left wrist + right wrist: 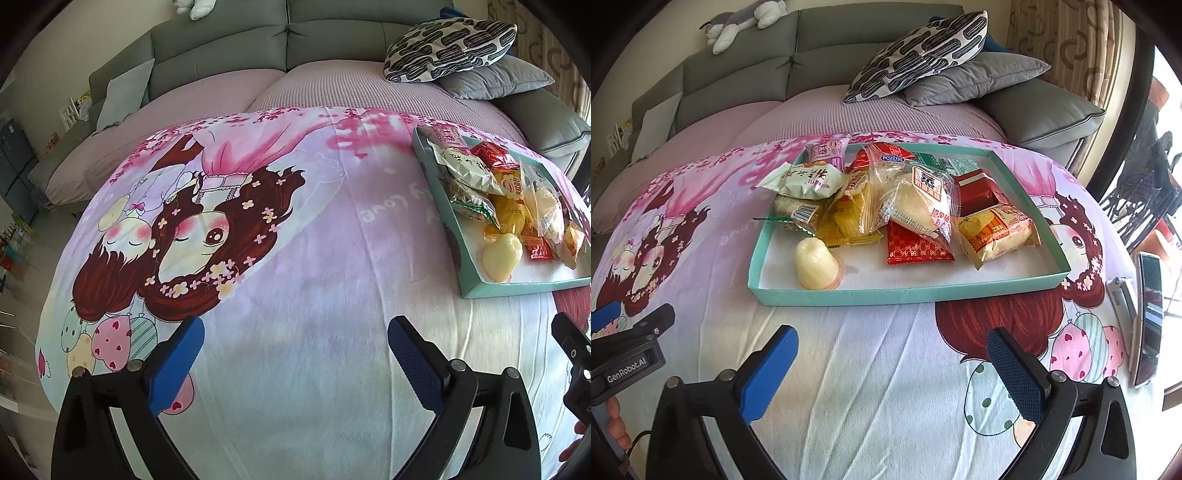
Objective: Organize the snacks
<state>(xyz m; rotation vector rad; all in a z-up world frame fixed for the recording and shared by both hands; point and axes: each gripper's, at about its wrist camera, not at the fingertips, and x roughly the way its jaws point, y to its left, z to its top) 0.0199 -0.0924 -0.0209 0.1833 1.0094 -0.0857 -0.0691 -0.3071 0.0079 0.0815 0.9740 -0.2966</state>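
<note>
A shallow teal tray point(908, 293) sits on the cartoon-printed cloth and holds several wrapped snacks: a clear-wrapped bun point(919, 201), a red packet point(918, 247), a white-green packet point(807, 181) and a pale jelly cup point(816, 264). In the left wrist view the same tray point(517, 288) lies at the far right with the jelly cup point(500, 254) near its front corner. My right gripper point(892, 349) is open and empty just in front of the tray. My left gripper point(295, 338) is open and empty over bare cloth, left of the tray.
A grey sofa point(812, 48) with a patterned cushion point(919, 55) and a grey cushion point(975, 79) stands behind the table. A phone on a stand point(1148, 317) stands at the right edge. A plush toy point(738, 22) lies on the sofa back.
</note>
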